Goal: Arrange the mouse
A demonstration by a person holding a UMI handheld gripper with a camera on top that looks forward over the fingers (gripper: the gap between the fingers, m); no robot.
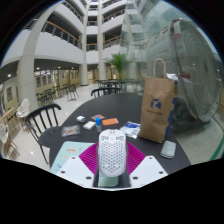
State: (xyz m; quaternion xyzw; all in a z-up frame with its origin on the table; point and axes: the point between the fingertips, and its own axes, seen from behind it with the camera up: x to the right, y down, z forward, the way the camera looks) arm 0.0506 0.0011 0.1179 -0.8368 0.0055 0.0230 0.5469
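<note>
The tool (111, 172) sits at the bottom centre of the frame, its two fingers closed onto the sides of a white, perforated mouse (111, 155) that stands up between the magenta pads (88, 158), nose pointing away from the camera. The mouse appears lifted clear of the dark round bench (60, 140), which spreads across the middle of the frame. A light mat (66, 153) lies just left of the fingers at lower left, and a brown paper bag (157, 108) stands upright to the right of centre, with a small grey device (168, 149) near its base. Small items, one orange (110, 122), are scattered beyond the mouse at centre. To do this step well, I judge the grip should stay even on both flanks so the smooth shell does not twist or slip. The carry should be kept low and level, well away from the bag. The mouse should meet the surface flat on its underside, probably on the mat, before the fingers release.
</note>
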